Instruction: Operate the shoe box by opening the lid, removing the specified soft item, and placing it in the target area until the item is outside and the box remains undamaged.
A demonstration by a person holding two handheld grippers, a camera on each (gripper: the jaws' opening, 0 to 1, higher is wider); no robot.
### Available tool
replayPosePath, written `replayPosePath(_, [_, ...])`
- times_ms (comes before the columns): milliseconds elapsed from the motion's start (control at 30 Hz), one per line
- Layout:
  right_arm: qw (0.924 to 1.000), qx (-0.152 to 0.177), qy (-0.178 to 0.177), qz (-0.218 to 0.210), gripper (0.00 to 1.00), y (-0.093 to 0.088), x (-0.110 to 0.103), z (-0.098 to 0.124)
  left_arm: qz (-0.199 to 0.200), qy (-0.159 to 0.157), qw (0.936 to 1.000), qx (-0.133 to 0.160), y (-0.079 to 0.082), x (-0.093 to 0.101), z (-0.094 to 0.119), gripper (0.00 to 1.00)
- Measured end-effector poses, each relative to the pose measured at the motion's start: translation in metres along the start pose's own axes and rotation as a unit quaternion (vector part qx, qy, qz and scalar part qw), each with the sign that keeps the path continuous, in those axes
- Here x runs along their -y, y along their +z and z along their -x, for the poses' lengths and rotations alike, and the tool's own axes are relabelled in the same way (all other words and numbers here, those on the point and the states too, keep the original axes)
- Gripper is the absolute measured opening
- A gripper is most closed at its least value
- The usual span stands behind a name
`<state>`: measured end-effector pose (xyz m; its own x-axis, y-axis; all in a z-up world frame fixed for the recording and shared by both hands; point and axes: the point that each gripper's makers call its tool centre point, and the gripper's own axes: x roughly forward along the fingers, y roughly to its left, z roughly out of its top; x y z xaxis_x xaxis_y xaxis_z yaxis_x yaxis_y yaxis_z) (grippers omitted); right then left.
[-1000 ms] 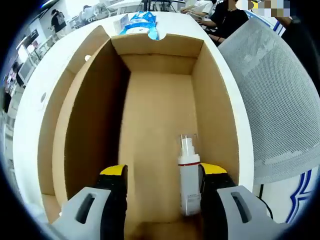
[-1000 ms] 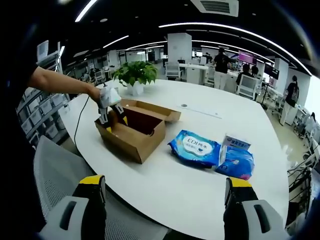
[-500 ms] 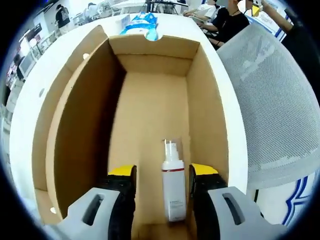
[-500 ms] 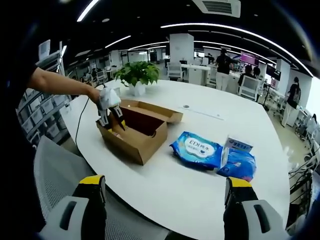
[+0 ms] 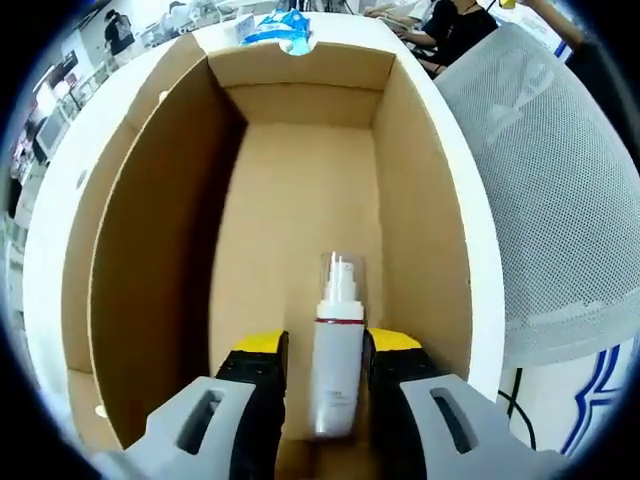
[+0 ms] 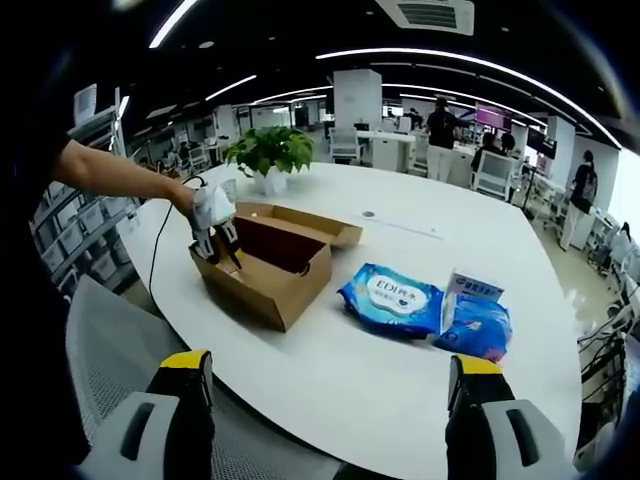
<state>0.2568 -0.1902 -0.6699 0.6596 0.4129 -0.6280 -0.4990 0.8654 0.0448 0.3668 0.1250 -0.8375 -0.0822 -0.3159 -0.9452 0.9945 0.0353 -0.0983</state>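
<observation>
open-plan office all round me: ceiling light strips, desks, a few people far off, and a big white round table (image 6: pixel 400 350) where the work is. on it sits the brown shoe box (image 6: pixel 265 265), its lid (image 6: pixel 300 222) already folded back and lying open on the far side, so the opening step looks done. just beside the box lie a blue wipes pack (image 6: pixel 390 298) and a second blue packet (image 6: pixel 478 318) with a small white carton (image 6: pixel 472 287) against it; a potted plant (image 6: pixel 268 150) stands further back. a mesh chair (image 5: pixel 560 190) is pushed up near the table edge.

my left gripper (image 5: pixel 318 350) is down inside the box, and between its yellow-tipped jaws stands a white pump bottle (image 5: pixel 336 350) with a red band and a clear cap, resting on the cardboard floor near the right wall. the jaws are drawn in close on both sides of the bottle and seem to touch it, so i judge i am grasping it, though how firmly i cannot tell. from the right gripper view i see that same left gripper (image 6: pixel 212 232) dipped into the near end of the box, hand on it.

my right gripper (image 6: pixel 325 400) hangs well back from the table, jaws spread wide, nothing between them.

what is left, as i judge it: lift the bottle straight up without scraping the wall, carry it clear and set it on bare table. the bottle looks hard rather than soft, so whether it is the named item i cannot say.
</observation>
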Motion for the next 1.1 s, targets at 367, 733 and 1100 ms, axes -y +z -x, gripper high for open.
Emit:
replayPosePath(367, [1.0, 0.004, 0.003, -0.003, 0.96, 0.003, -0.004, -0.003, -0.025, 0.016, 0.9995, -0.012, -0.006, -0.003, -0.006, 0.22])
replayPosePath(733, [0.9999, 0.01, 0.006, -0.01, 0.95, 0.004, -0.006, -0.004, -0.053, 0.032, 0.9981, 0.003, 0.006, -0.004, 0.003, 0.2])
replayPosePath(1100, [0.9994, 0.026, 0.009, -0.023, 0.93, 0.01, -0.007, -0.003, -0.046, 0.059, 0.9967, 0.034, 0.024, -0.007, 0.017, 0.19])
